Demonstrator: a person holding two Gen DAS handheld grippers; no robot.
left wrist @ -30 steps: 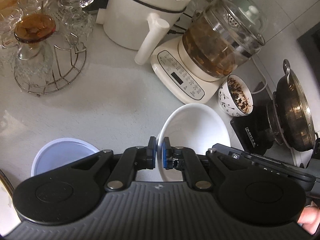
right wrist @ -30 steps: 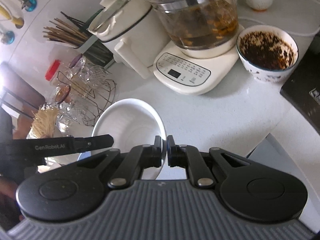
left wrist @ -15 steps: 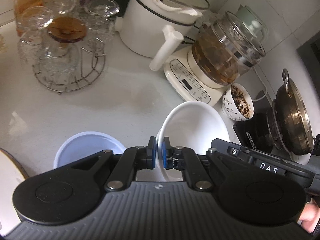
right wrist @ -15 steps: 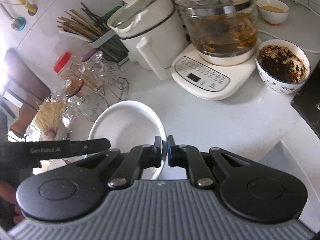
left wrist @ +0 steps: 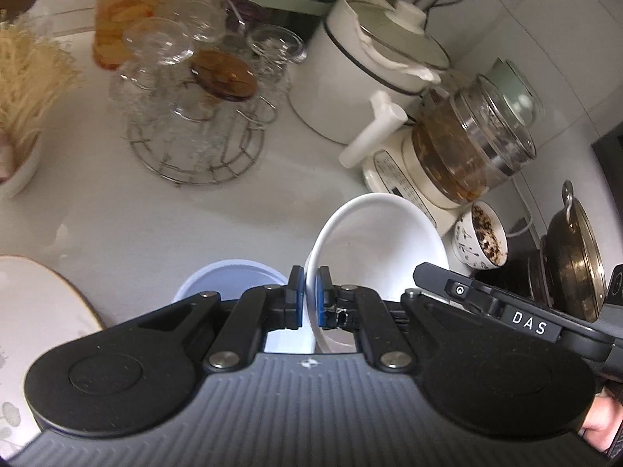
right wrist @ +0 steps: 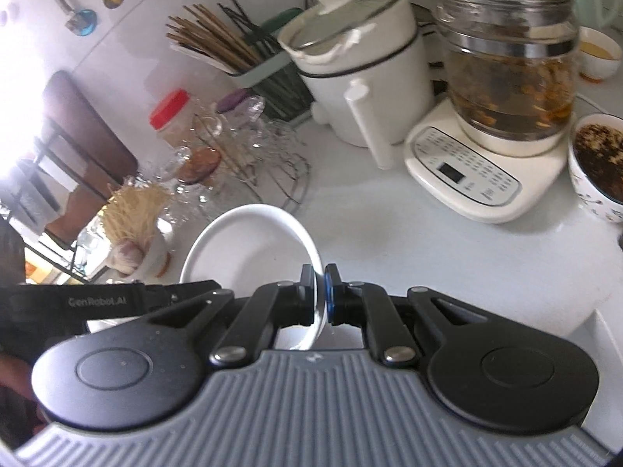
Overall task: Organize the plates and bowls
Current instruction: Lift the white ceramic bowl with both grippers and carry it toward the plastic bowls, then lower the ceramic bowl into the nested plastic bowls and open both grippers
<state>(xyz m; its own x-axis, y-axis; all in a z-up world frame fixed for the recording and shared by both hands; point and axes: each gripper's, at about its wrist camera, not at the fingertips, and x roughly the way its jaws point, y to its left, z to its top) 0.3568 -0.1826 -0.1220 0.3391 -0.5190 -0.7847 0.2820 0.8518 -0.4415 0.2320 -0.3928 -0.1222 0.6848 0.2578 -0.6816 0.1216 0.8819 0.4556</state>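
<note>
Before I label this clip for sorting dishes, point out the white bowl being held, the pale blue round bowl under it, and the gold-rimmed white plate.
white bowl (left wrist: pixel 379 241), left wrist view, inner wall.
pale blue round bowl (left wrist: pixel 229 278), left wrist view, inside near far rim.
gold-rimmed white plate (left wrist: pixel 35 303), left wrist view, bare face.

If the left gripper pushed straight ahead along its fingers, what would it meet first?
Apart from the white bowl the left gripper is clamping, probably bare counter, then the wire rack of glasses. Depth is unclear.

Left gripper (left wrist: pixel 307 303): black linkages, blue pads, grey ribbed body, apparently plastic.
</note>
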